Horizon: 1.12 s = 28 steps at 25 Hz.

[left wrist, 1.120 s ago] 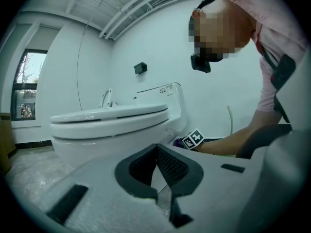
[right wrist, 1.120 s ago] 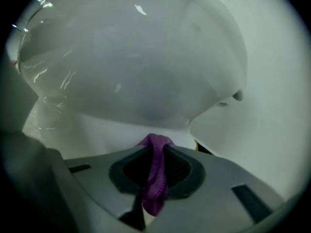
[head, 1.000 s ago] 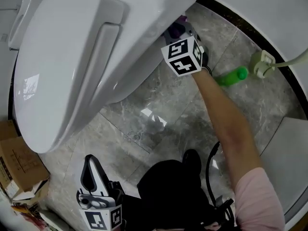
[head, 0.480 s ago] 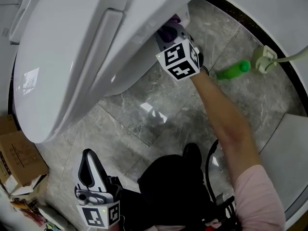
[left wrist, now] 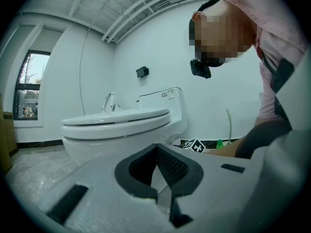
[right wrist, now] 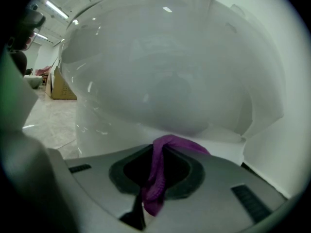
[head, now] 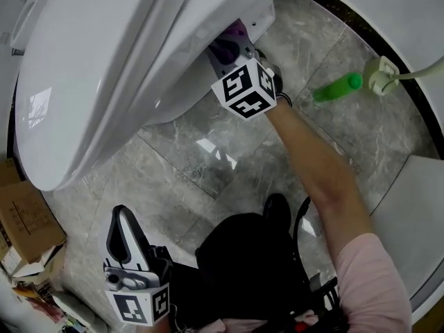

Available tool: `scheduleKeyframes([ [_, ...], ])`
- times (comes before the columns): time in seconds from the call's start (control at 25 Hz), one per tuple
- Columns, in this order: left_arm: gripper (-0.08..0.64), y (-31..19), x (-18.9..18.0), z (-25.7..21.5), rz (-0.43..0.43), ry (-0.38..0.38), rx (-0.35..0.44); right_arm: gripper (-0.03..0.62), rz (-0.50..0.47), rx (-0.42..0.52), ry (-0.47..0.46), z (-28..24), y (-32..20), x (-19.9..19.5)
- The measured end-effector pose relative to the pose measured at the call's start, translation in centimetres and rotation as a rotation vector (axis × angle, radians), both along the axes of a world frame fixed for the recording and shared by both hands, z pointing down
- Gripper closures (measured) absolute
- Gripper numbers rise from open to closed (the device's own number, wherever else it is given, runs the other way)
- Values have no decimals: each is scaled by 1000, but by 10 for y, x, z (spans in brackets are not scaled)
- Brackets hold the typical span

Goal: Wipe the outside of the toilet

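The white toilet point(head: 104, 68) fills the upper left of the head view. My right gripper point(head: 232, 54) is shut on a purple cloth point(head: 233, 30) and presses it against the lower side of the bowl, under the seat. In the right gripper view the purple cloth point(right wrist: 158, 174) hangs between the jaws, with the curved toilet bowl point(right wrist: 160, 72) right in front. My left gripper point(head: 119, 220) is held low near my body, away from the toilet. Its jaws are shut with nothing in them, as the left gripper view point(left wrist: 156, 152) shows, and the toilet point(left wrist: 116, 125) stands beyond.
A green bottle point(head: 336, 87) lies on the grey marble floor point(head: 208, 158) to the right of the toilet. Beside it a pale plug block point(head: 380, 75) with a hose rests near the white curved wall. Cardboard boxes point(head: 21, 220) stand at the left edge.
My right gripper with the purple cloth has slid leftward along the underside of the bowl. My left gripper has stayed in place.
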State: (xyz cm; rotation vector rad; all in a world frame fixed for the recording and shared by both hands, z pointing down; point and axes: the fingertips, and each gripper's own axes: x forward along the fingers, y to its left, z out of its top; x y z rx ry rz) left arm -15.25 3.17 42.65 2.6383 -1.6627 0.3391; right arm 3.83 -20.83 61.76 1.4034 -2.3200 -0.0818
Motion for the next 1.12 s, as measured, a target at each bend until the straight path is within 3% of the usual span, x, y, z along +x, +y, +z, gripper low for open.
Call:
scheduleKeyframes([
  [1.12,552,34,-90,-15,-91,91,58,541,-167,-12,6,-3,68,-150],
])
